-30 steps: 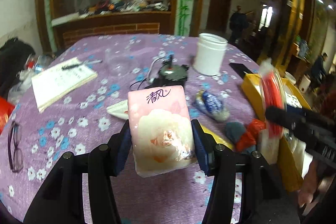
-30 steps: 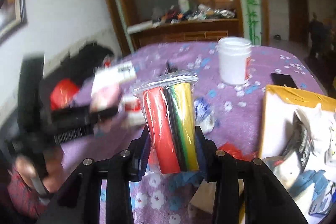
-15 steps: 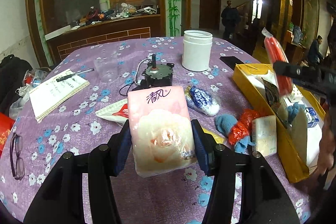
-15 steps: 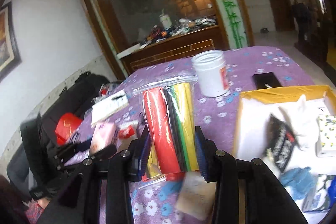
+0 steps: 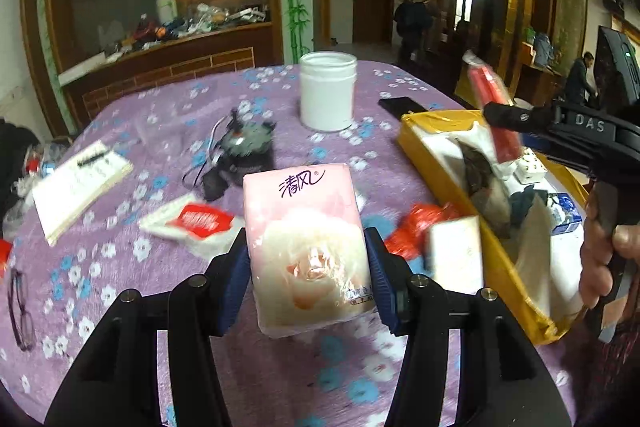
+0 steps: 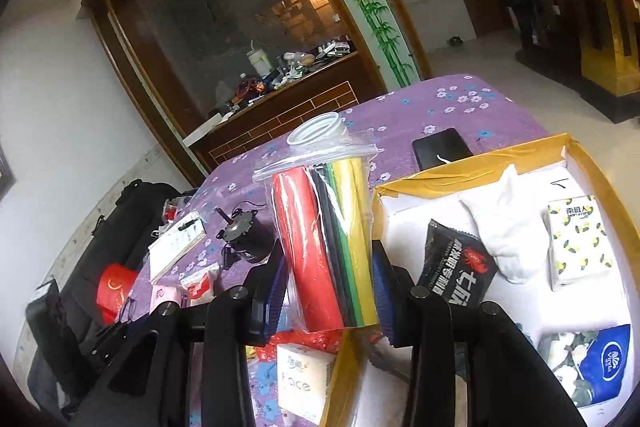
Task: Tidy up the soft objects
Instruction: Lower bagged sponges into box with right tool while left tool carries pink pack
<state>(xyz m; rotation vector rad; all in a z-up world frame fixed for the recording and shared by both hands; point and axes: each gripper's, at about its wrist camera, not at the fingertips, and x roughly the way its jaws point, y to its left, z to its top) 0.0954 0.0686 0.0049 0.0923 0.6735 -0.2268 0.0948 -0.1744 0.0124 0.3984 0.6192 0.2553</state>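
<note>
The left hand-held gripper (image 5: 306, 275) is clenched on a pink tissue pack (image 5: 306, 247), held upright above the purple flowered tabletop (image 5: 132, 267), while the right hand-held gripper (image 6: 330, 291) grips a clear bag of red, black, green and yellow sheets (image 6: 328, 247) at the near edge of the yellow box (image 6: 472, 159). The box already holds a black packet (image 6: 456, 267), a white pouch (image 6: 500, 227) and tissue packs (its floor between them bare white). On the tabletop a white jar (image 5: 327, 91), a small motor (image 5: 244, 143), a notebook (image 5: 80, 183) and a red-labelled packet (image 5: 192, 223) lie beyond the pink pack.

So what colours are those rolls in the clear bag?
Red, black, green and yellow, side by side in the zip bag clamped by the right gripper; clearest in the right wrist view.
</note>
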